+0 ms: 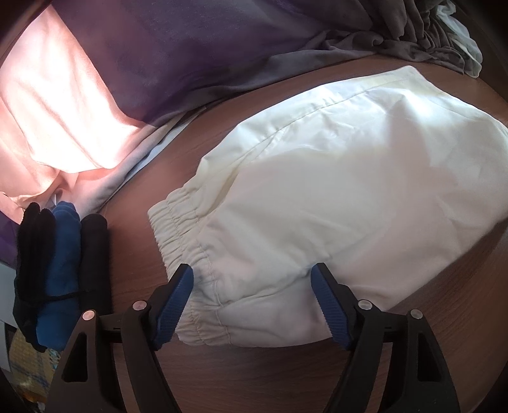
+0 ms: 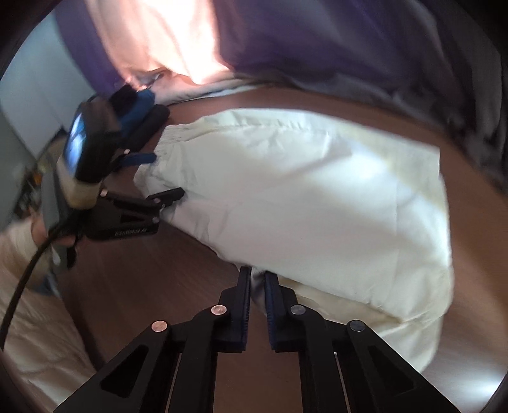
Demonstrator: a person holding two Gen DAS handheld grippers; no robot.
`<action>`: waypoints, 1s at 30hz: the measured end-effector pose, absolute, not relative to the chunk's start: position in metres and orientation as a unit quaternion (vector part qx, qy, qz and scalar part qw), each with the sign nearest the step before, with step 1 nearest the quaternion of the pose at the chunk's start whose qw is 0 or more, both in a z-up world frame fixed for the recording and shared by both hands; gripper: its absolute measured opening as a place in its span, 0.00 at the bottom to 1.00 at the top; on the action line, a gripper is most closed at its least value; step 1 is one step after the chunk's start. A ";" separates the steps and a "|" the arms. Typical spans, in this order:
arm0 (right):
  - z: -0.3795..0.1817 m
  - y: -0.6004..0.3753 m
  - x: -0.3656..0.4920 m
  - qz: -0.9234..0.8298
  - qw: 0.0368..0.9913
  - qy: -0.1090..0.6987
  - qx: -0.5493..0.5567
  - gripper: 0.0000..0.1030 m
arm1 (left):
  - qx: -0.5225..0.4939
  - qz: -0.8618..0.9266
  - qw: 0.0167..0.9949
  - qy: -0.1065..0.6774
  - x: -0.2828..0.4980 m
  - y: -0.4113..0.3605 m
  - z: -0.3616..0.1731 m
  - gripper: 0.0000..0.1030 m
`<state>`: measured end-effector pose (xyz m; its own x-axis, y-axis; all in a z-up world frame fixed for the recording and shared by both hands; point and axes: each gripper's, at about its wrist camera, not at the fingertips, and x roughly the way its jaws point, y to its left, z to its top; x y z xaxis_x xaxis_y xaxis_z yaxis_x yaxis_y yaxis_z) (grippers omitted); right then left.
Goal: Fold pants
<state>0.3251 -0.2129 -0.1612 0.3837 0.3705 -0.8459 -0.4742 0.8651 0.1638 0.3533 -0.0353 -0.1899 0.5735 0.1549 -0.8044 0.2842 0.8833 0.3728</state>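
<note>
Through the left wrist camera we see the left gripper point(image 1: 252, 274) with its blue-padded fingers spread wide over the white pants point(image 1: 333, 178). The gathered elastic waistband point(image 1: 177, 222) lies just ahead of the left finger and runs under the gap between the two; the right finger's tip sits over the cloth a little further in. We cannot make out either pad pressing on the fabric, so nothing is gripped here. The pants lie folded flat on the brown table point(image 1: 133, 247), stretching away ahead and to the right of the tongs. Left of the left finger, on the table edge, rest rolled black and blue socks point(image 1: 60, 270). Beyond them, further ahead and left, hang pink cloth point(image 1: 54, 104) and purple cloth point(image 1: 177, 47), with a grey heap point(image 1: 422, 28) far ahead to the right.

Through the right wrist camera, which is somewhat blurred, we see the right gripper point(image 2: 257, 273) with its fingers drawn almost together, and a small fold of the pants point(image 2: 301, 190) pinched between the tips at the near edge of the garment. The rest of the pants spread ahead and to the right of these tongs across the table point(image 2: 158, 270). Ahead and to the left, the left gripper point(image 2: 165, 178) stands wide apart at the waistband end, one finger above the cloth edge, one below, carried by a hand point(image 2: 41, 228) in a pale sleeve, a black cable trailing from it. The socks point(image 2: 139, 104) lie just beyond that gripper.
</note>
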 end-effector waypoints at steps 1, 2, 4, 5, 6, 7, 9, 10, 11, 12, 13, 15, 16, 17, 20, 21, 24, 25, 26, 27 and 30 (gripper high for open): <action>-0.159 -0.209 0.319 0.253 0.833 0.487 -0.078 0.08 | 0.238 -0.038 0.854 0.461 0.354 -0.035 -0.190 0.77; -0.157 -0.206 0.314 0.250 0.833 0.482 -0.104 0.06 | 0.237 -0.036 0.854 0.462 0.354 -0.034 -0.190 0.79; -0.157 -0.194 0.299 0.244 0.831 0.471 -0.169 0.03 | 0.236 -0.034 0.854 0.462 0.355 -0.033 -0.190 0.80; -0.158 -0.190 0.293 0.242 0.828 0.468 -0.192 0.03 | 0.239 -0.034 0.854 0.461 0.355 -0.034 -0.190 0.80; -0.158 -0.189 0.290 0.244 0.825 0.468 -0.200 0.03 | 0.244 -0.034 0.854 0.458 0.354 -0.035 -0.190 0.80; -0.160 -0.188 0.287 0.247 0.822 0.471 -0.203 0.03 | 0.246 -0.034 0.854 0.457 0.354 -0.035 -0.190 0.80; -0.165 -0.192 0.288 0.246 0.820 0.484 -0.183 0.03 | 0.240 -0.034 0.854 0.460 0.355 -0.034 -0.190 0.80; -0.169 -0.200 0.294 0.241 0.818 0.501 -0.147 0.03 | 0.236 -0.035 0.854 0.462 0.356 -0.033 -0.190 0.80; -0.171 -0.205 0.298 0.237 0.816 0.512 -0.123 0.04 | 0.235 -0.035 0.854 0.463 0.356 -0.033 -0.189 0.80; -0.173 -0.211 0.302 0.225 0.816 0.524 -0.094 0.04 | 0.235 -0.034 0.854 0.463 0.356 -0.033 -0.189 0.80; -0.174 -0.217 0.306 0.213 0.816 0.533 -0.071 0.05 | 0.239 -0.034 0.854 0.461 0.356 -0.034 -0.190 0.80; -0.172 -0.221 0.309 0.212 0.817 0.535 -0.049 0.07 | 0.247 -0.033 0.853 0.458 0.355 -0.036 -0.190 0.80; -0.170 -0.221 0.309 0.215 0.818 0.532 -0.041 0.12 | 0.247 -0.033 0.853 0.458 0.355 -0.036 -0.190 0.80; -0.169 -0.222 0.311 0.218 0.817 0.532 -0.033 0.22 | 0.244 -0.034 0.853 0.460 0.355 -0.035 -0.190 0.80; -0.171 -0.225 0.312 0.216 0.815 0.537 -0.009 0.29 | 0.235 -0.037 0.853 0.464 0.356 -0.033 -0.190 0.80; -0.173 -0.227 0.314 0.215 0.815 0.538 -0.002 0.29 | 0.233 -0.037 0.853 0.465 0.356 -0.032 -0.190 0.80; -0.176 -0.227 0.321 0.214 0.814 0.539 0.023 0.29 | 0.234 -0.038 0.853 0.465 0.357 -0.032 -0.189 0.80; -0.178 -0.229 0.324 0.215 0.814 0.538 0.034 0.29 | 0.235 -0.038 0.853 0.465 0.357 -0.032 -0.189 0.80; -0.179 -0.230 0.327 0.215 0.814 0.538 0.047 0.29 | 0.235 -0.038 0.853 0.465 0.357 -0.032 -0.189 0.80; -0.180 -0.231 0.328 0.215 0.813 0.538 0.057 0.29 | 0.234 -0.038 0.853 0.465 0.357 -0.032 -0.189 0.80; -0.186 -0.234 0.336 0.219 0.806 0.542 0.092 0.29 | 0.229 -0.040 0.852 0.468 0.357 -0.031 -0.189 0.80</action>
<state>0.3361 -0.2337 -0.1860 0.3172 0.4526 -0.8334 -0.2541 0.8872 0.3851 0.3573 -0.0311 -0.1890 0.5588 0.1471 -0.8162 0.2825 0.8915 0.3541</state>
